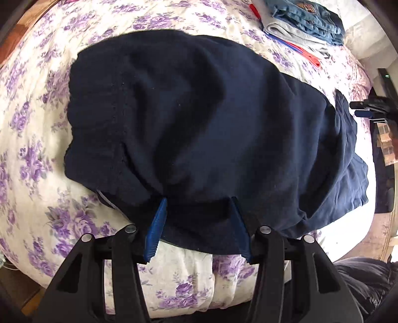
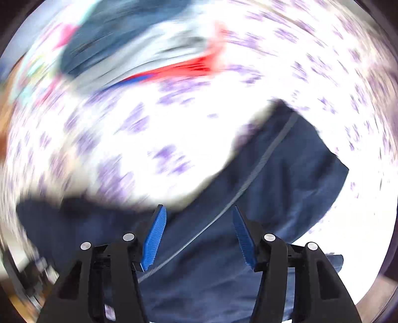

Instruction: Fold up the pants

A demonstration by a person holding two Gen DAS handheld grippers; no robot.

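Pants: we see the dark navy fleece pants (image 1: 199, 119) lying folded into a thick bundle on the bed, ribbed waistband toward the left of the left wrist view, a looser flap trailing off to the right.
Bed: a white bedspread printed with purple flowers (image 1: 44, 174) carries everything (soft, so the cloth sinks in a little).
Left gripper: the left gripper (image 1: 199, 223) points steeply down at the near edge of the bundle; its blue-padded jaws stand apart with a lip of navy cloth between them, and we judge the pads are not pressing on it.
Right gripper: the right gripper (image 2: 197, 236) hangs over the paler end of the pants (image 2: 273, 186), jaws apart and nothing pinched; this view is heavily smeared, so we cannot tell how close the cloth is.
Stack: a pile of folded jeans and grey clothes (image 1: 303, 22) sits at the far corner, well apart from the bundle, probably finished items kept out of the way.
Stage: we judge a fold has been laid and let go; the trailing flap likely wants tucking next.
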